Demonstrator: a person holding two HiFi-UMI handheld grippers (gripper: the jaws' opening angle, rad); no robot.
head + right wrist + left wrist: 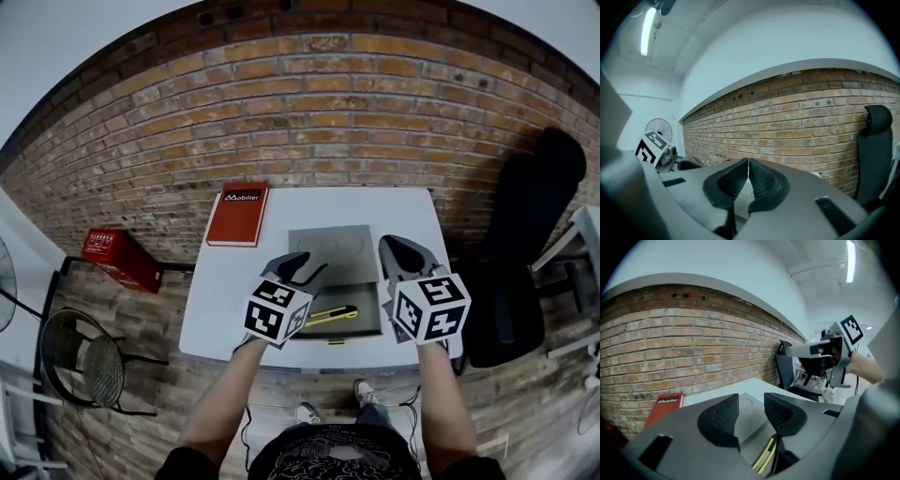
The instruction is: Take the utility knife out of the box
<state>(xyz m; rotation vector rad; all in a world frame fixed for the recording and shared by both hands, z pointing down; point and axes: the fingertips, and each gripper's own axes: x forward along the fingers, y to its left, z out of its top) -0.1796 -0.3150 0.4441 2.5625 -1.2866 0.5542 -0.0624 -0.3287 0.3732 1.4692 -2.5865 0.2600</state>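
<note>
A yellow utility knife (pixel 331 315) lies in the open grey box (pixel 349 294) near the front edge of the white table (pixel 234 281). My left gripper (pixel 302 265) hovers over the box's left side, open, with nothing between its fingers. In the left gripper view the left gripper (pixel 751 411) shows a clear gap, and the knife (pixel 764 456) appears below it. My right gripper (pixel 398 248) hangs over the box's right edge. In the right gripper view the right gripper (pixel 748 171) is shut, pads meeting, holding nothing.
A red book (pixel 238 215) lies at the table's back left. A black office chair (pixel 525 244) stands to the right, a red crate (pixel 120 258) and a wire stool (pixel 84 361) to the left. A brick wall (pixel 319 122) runs behind the table.
</note>
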